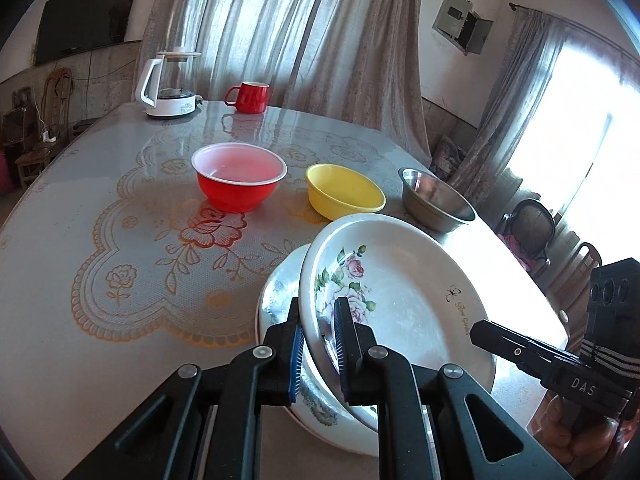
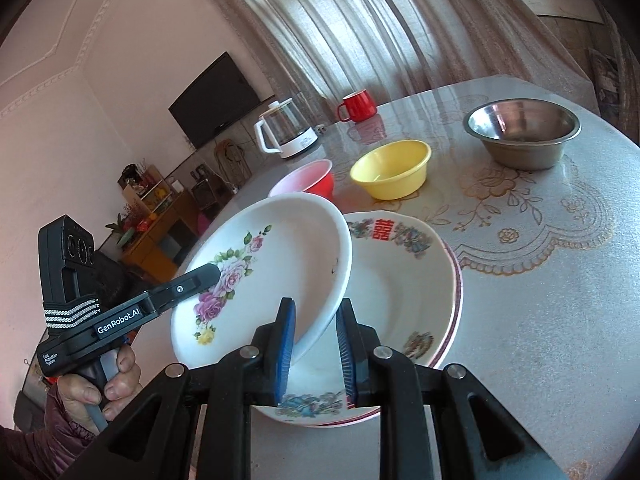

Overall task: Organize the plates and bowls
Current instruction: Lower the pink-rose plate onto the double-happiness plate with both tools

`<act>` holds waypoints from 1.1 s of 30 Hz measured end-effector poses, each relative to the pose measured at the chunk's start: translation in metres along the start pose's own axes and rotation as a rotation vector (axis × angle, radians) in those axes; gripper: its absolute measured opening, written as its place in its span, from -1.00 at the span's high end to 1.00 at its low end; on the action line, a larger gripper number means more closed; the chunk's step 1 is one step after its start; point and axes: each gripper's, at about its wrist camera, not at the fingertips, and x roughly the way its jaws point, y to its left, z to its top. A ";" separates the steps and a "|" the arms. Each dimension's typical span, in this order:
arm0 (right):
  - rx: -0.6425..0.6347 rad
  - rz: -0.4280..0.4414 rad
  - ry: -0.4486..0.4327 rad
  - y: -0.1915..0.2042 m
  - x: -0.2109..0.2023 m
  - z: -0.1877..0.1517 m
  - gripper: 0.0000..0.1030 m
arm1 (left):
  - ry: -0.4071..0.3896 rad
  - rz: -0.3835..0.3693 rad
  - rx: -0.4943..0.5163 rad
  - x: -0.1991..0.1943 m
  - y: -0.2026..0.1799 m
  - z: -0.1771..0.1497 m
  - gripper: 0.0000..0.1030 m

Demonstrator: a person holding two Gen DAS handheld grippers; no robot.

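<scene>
White rose plate [image 1: 400, 300] is clamped at opposite rims by left gripper [image 1: 320, 344] and right gripper [image 2: 314, 344], tilted over the patterned plate [image 2: 412, 280] on the worktop [image 2: 560, 300]; stacking needs level lowering, then release.

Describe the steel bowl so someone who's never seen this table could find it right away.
Start at the round table with the lace-patterned cover. Three bowls stand in a row behind the plates; the steel bowl is the end one, beside the yellow bowl. It alone is bare shiny metal.
</scene>
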 end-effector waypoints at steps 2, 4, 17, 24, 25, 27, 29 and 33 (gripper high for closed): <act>0.013 -0.023 0.005 -0.008 0.003 0.001 0.61 | 0.021 0.002 0.009 0.008 -0.004 -0.001 0.71; 0.029 -0.035 0.014 -0.014 0.006 -0.001 0.61 | 0.037 0.000 0.018 0.014 -0.006 -0.002 0.70; -0.087 -0.185 0.036 -0.009 0.021 -0.004 0.57 | 0.100 0.038 0.030 0.030 -0.003 -0.010 0.68; -0.137 -0.226 0.048 -0.001 0.025 -0.003 0.43 | 0.103 0.035 0.019 0.024 -0.004 -0.012 0.64; -0.133 -0.224 0.049 -0.002 0.026 -0.002 0.43 | 0.102 0.035 0.018 0.024 -0.004 -0.012 0.64; -0.127 -0.221 0.052 -0.003 0.026 -0.001 0.43 | 0.101 0.039 0.021 0.024 -0.004 -0.012 0.64; -0.138 -0.232 0.054 -0.001 0.025 -0.001 0.43 | 0.097 0.043 0.025 0.022 -0.005 -0.012 0.64; -0.162 -0.254 0.051 0.004 0.025 -0.002 0.40 | 0.093 0.053 0.018 0.020 -0.004 -0.012 0.64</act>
